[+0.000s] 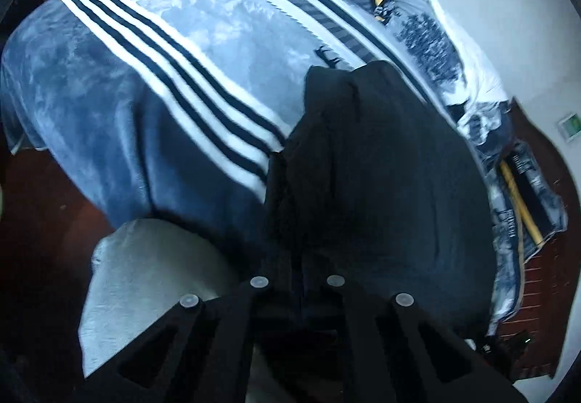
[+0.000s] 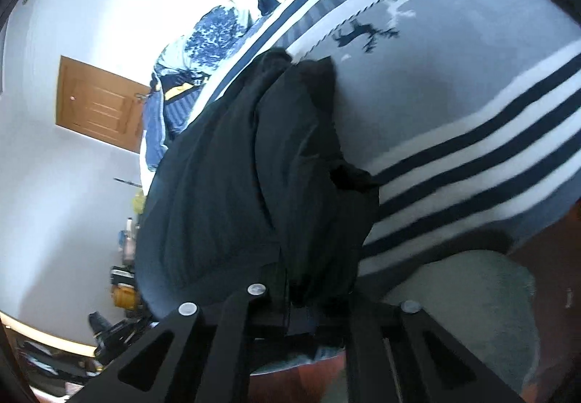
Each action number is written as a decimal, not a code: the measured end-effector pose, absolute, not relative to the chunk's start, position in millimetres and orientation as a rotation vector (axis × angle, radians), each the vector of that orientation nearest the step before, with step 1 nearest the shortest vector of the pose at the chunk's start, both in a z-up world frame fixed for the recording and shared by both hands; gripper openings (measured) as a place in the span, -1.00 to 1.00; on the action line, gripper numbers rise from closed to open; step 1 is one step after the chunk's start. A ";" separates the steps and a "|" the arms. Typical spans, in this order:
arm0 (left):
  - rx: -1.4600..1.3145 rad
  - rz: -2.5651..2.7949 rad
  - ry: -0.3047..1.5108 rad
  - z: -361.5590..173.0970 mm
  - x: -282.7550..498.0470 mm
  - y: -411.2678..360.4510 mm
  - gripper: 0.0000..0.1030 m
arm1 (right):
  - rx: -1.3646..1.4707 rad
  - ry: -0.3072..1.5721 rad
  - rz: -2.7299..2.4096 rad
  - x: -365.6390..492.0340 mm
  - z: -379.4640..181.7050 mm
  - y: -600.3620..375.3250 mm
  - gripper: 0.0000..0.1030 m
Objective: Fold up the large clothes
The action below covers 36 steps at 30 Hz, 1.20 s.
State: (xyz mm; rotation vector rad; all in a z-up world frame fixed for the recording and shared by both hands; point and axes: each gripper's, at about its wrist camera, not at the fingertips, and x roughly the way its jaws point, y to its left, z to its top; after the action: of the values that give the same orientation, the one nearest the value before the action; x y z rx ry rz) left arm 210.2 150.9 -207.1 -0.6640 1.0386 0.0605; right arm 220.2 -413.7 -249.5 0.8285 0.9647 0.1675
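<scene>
While both grippers pinch its near hem, the dark garment (image 1: 381,163) lies bunched on the striped blanket (image 1: 152,83) near the bed's foot edge. Left gripper (image 1: 296,279): jaws pressed together on cloth. Right gripper (image 2: 316,297): likewise closed on a gathered fold of cloth. Garment reads creased, with one lobe flopped over. Judgement: the step is spreading or carrying the fold. To do it well, keep both hold points level, draw them apart to tension the hem, and lay it down slowly, clear of the pale cushion (image 1: 152,272) below the edge.
</scene>
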 end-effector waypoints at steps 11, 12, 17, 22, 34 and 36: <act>-0.411 0.097 0.845 -136.4 221.9 135.7 0.30 | 0.564 0.878 0.021 220.0 -169.3 -434.5 0.51; -0.376 0.079 0.849 -135.0 232.8 130.7 0.30 | 0.559 0.866 0.034 224.4 -163.0 -435.0 0.51; -0.176 0.132 0.850 -136.8 297.5 110.9 0.30 | 0.547 0.792 0.156 274.9 -140.2 -424.2 0.51; -0.170 0.085 0.924 -153.3 368.9 104.4 0.30 | 0.554 0.878 0.183 359.9 -158.3 -413.3 0.51; -0.254 -0.056 1.104 -195.1 469.6 89.0 -0.97 | 0.765 1.130 0.176 493.8 -252.5 -419.2 -0.46; -0.301 -0.067 1.021 -180.6 461.6 94.4 -0.98 | 0.726 1.095 0.162 489.7 -240.5 -416.9 -0.90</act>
State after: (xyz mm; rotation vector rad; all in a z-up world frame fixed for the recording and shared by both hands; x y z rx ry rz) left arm 461.6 94.4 -180.6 -0.3010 1.0209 -0.0675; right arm 489.7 -416.9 -240.5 0.7258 1.0946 0.1620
